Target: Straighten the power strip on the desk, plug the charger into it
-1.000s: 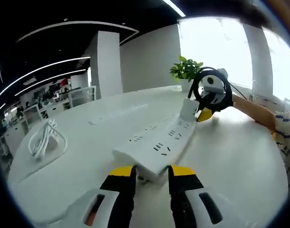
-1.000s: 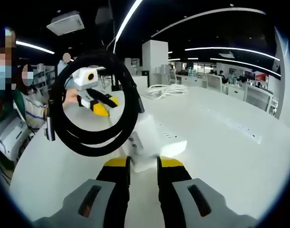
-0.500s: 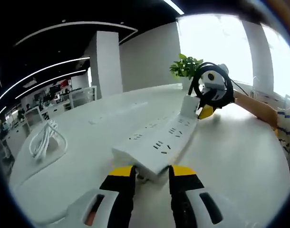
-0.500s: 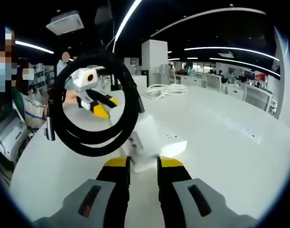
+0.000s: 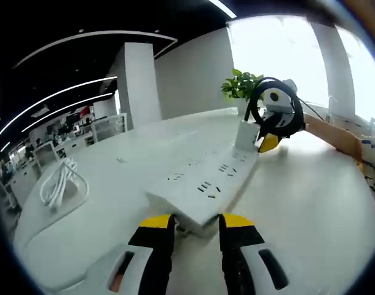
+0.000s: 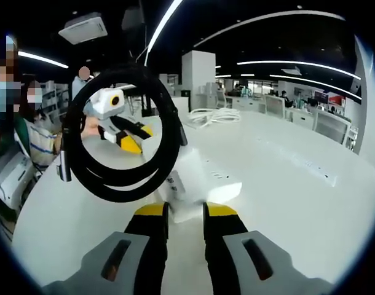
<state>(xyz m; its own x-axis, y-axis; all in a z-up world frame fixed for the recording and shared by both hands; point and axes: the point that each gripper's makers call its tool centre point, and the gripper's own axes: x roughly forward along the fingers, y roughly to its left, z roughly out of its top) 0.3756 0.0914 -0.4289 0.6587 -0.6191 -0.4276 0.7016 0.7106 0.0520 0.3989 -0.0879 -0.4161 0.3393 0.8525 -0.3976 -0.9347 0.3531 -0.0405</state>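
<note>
The white power strip (image 5: 203,184) runs away from me across the white desk (image 5: 310,209). My left gripper (image 5: 197,222) is shut on its near end, which sits slightly raised. At the far end stands the white charger (image 5: 246,136), held by my right gripper (image 5: 268,140), with a black cable loop (image 5: 250,110) above it. In the right gripper view, my right gripper (image 6: 186,212) is shut on the charger (image 6: 177,184), right at the power strip (image 6: 219,178). The black cable loop (image 6: 117,187) hangs to the left, and the left gripper (image 6: 133,138) shows through it.
A coiled white cable (image 5: 58,181) lies on the desk to the left, also visible as a white coil (image 6: 213,115) farther back. A potted plant (image 5: 241,87) stands behind the charger. A person's arm (image 5: 335,135) reaches in from the right. People (image 6: 37,132) stand beside the desk.
The left gripper view has shifted a little. Both grippers keep their holds, and the charger stays at the far end of the strip.
</note>
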